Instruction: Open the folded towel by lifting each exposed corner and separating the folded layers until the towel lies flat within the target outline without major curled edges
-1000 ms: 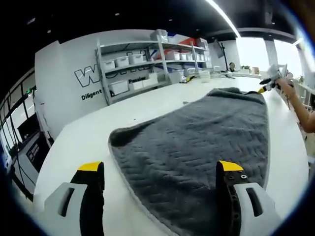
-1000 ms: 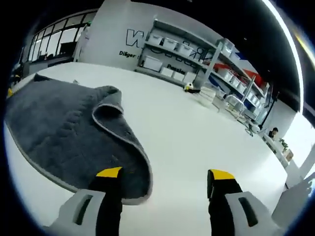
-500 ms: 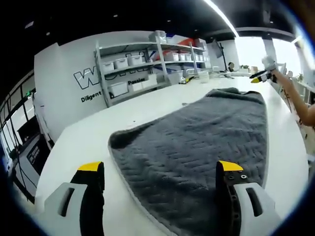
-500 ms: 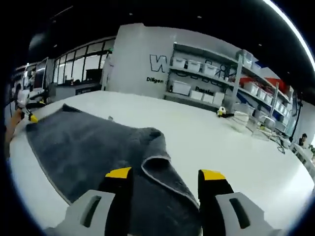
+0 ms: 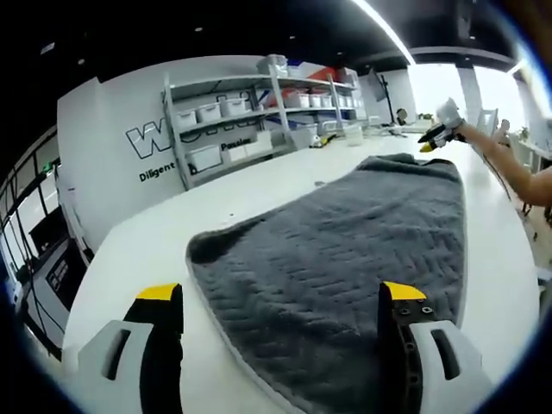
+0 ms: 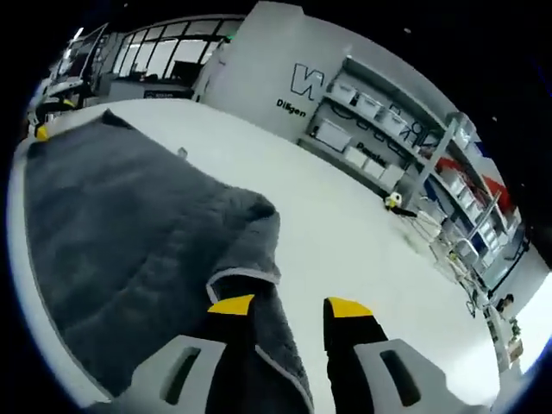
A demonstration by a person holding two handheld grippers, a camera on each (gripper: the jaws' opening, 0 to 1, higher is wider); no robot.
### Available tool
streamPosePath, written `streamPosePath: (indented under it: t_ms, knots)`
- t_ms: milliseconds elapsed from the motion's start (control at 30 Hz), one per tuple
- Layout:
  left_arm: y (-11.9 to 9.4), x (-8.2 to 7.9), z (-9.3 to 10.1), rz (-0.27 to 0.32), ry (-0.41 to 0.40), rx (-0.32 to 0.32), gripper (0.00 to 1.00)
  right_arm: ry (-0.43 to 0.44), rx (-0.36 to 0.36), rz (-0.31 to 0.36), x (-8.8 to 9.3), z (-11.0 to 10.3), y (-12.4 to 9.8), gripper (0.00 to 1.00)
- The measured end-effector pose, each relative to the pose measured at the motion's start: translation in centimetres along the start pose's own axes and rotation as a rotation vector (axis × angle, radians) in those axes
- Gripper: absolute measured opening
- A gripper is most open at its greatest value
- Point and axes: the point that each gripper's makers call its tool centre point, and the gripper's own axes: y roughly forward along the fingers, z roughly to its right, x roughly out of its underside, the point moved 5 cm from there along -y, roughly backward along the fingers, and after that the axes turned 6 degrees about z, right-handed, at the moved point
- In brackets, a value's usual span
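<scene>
A dark grey towel (image 5: 345, 241) lies spread on the white table (image 5: 138, 250). My left gripper (image 5: 280, 293) hovers open over the towel's near corner, its jaws wide apart and holding nothing. At the towel's far end a hand holds the right gripper (image 5: 435, 135) above the table. In the right gripper view, one corner of the towel (image 6: 129, 224) is folded back on itself into a curled flap (image 6: 250, 250). My right gripper (image 6: 289, 306) is right at that flap, jaws apart but narrow, with the towel's pale hem running between them. The left gripper (image 6: 41, 125) shows small at the far end.
Metal shelves with white bins (image 5: 241, 108) stand along the back wall (image 6: 259, 60). A small yellow object (image 6: 393, 200) sits on the table beyond the towel. A person's arm (image 5: 517, 172) reaches in at the right. The table edge (image 5: 78, 302) falls away on the left.
The right gripper has swung in over the folded-back corner and its jaws have narrowed around the hem. The left gripper has stayed where it was, still wide open.
</scene>
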Motion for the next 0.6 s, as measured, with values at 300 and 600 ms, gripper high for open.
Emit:
streamPosePath:
  t_ms: [300, 600]
  knots:
    - [-0.2, -0.2, 0.3, 0.009, -0.014, 0.014, 0.92, -0.043, -0.073, -0.038, 0.7, -1.2, 2.6, 0.24]
    - [-0.3, -0.2, 0.2, 0.005, -0.018, 0.016, 0.92, -0.129, -0.061, -0.031, -0.1, -1.2, 4.3, 0.00]
